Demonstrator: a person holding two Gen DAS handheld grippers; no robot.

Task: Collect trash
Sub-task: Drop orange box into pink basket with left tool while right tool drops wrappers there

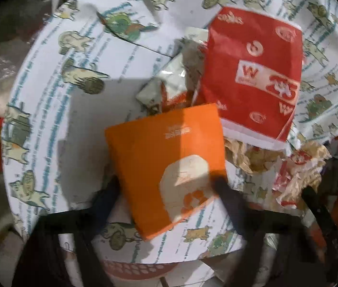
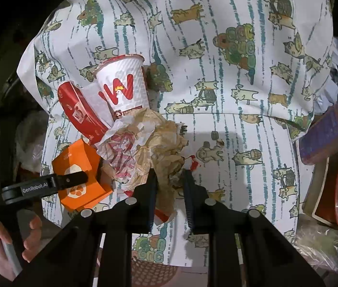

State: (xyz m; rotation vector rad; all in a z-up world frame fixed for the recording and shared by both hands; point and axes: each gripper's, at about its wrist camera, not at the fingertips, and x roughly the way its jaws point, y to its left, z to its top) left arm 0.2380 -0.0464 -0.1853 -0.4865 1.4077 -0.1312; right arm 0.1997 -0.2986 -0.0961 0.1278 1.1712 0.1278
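My left gripper (image 1: 166, 189) is shut on an orange carton (image 1: 169, 165) and holds it over the cat-print tablecloth (image 1: 49, 110). The same carton (image 2: 80, 174) and left gripper (image 2: 73, 179) show at the left of the right wrist view. A red fast-food box (image 1: 255, 71) lies behind it. My right gripper (image 2: 170, 179) is closed on crumpled brown and red wrapper paper (image 2: 149, 153). A white paper cup (image 2: 123, 83) with a red W lies tipped beside the red box (image 2: 80, 112).
A folded white wrapper (image 1: 169, 81) lies by the red box. More crumpled paper (image 1: 288, 167) sits to the right. A purple bottle (image 2: 324, 134) and a red-rimmed dish (image 2: 331, 203) sit at the table's right. A red woven basket (image 2: 154, 272) is below the front edge.
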